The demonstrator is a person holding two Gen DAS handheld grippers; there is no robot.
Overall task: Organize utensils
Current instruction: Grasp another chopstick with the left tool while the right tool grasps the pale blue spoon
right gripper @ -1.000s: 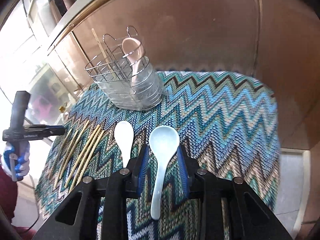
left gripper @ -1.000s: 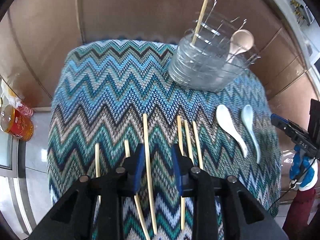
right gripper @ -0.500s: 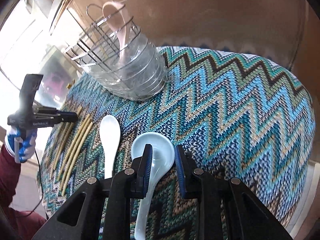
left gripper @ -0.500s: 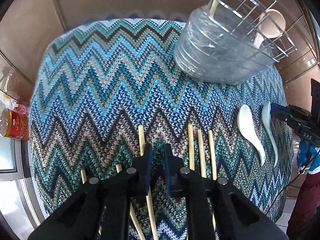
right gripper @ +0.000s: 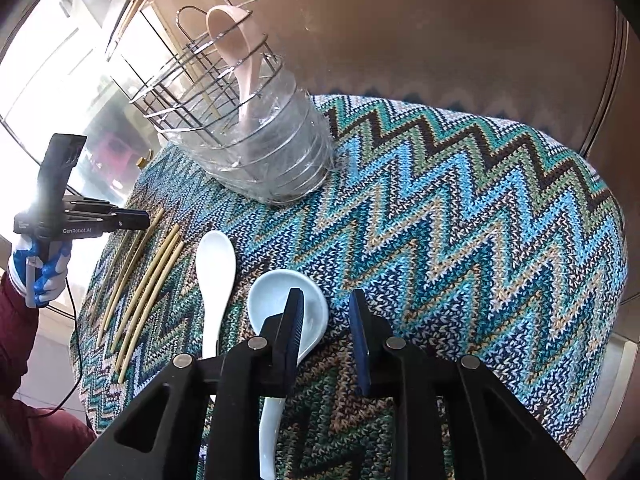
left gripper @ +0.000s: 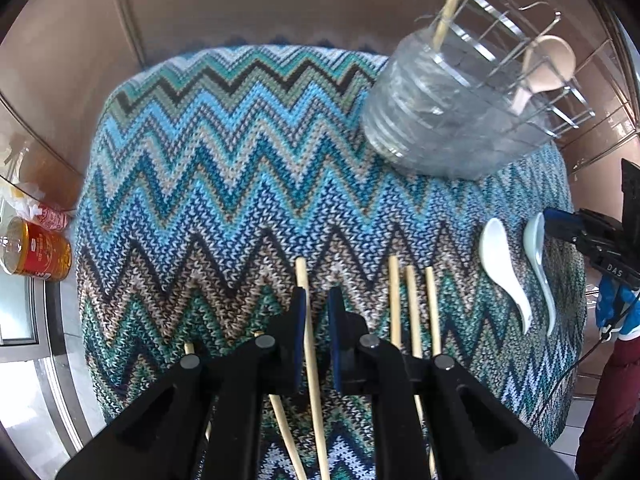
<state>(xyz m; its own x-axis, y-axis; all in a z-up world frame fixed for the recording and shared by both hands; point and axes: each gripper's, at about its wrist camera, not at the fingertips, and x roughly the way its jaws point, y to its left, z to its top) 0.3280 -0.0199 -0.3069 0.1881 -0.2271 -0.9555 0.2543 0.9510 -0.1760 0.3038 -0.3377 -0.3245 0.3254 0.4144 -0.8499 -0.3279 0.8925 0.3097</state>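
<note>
Several bamboo chopsticks lie on a zigzag-knit table cover point(left gripper: 224, 184). My left gripper point(left gripper: 318, 308) has its jaws narrowed around one chopstick point(left gripper: 310, 344), which runs between the pads with a small gap on its right. A white spoon point(left gripper: 502, 268) and a pale blue spoon point(left gripper: 538, 264) lie at the right. My right gripper point(right gripper: 326, 312) is open just right of the pale blue spoon point(right gripper: 280, 304), whose bowl sits under the left finger. A wire utensil rack point(right gripper: 240, 120) wrapped in clear plastic holds a pink spoon point(right gripper: 236, 52) and one chopstick point(left gripper: 448, 4).
The white spoon point(right gripper: 214, 272) lies left of the pale blue one, and the chopsticks point(right gripper: 148, 280) lie further left. Brown panel walls stand behind the table. A red can point(left gripper: 36, 248) stands off the table's left edge.
My left jaws have closed in around the chopstick and moved forward. My right gripper has moved closer to the table, shifted right of the pale blue spoon, and its jaws have opened wider.
</note>
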